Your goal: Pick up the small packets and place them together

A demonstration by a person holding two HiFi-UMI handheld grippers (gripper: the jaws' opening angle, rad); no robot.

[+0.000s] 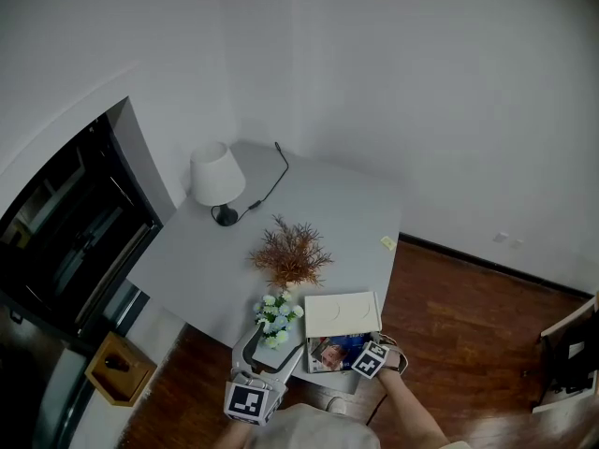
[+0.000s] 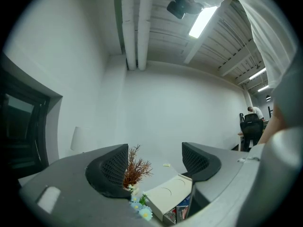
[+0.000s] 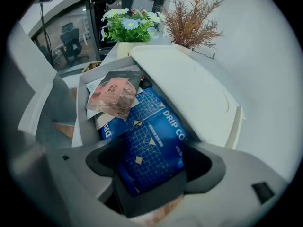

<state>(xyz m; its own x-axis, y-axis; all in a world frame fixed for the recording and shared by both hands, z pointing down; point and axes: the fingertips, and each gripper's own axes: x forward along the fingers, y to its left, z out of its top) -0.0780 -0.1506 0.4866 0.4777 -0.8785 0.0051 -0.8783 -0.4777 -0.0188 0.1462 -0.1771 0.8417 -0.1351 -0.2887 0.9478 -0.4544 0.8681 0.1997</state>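
A blue packet (image 3: 151, 145) printed "DRIP CO" lies between the jaws of my right gripper (image 3: 151, 167), which stand wide and open. It rests on other blue packets in a grey tray (image 3: 83, 112). A pink packet (image 3: 112, 94) lies further back in that tray, beside a cream lid (image 3: 189, 89). In the head view the right gripper (image 1: 348, 354) reaches over the tray's packets (image 1: 332, 352) at the table's near edge. My left gripper (image 2: 155, 167) is open and empty, tilted up toward the wall. One small yellow packet (image 1: 387, 242) lies alone on the table's right side.
A white lamp (image 1: 216, 178) with a black cord stands at the back left of the grey table (image 1: 337, 204). A brown dried plant (image 1: 291, 253) and a pot of white and blue flowers (image 1: 278, 318) stand close to the tray. A wooden box (image 1: 119, 369) sits on the floor at left.
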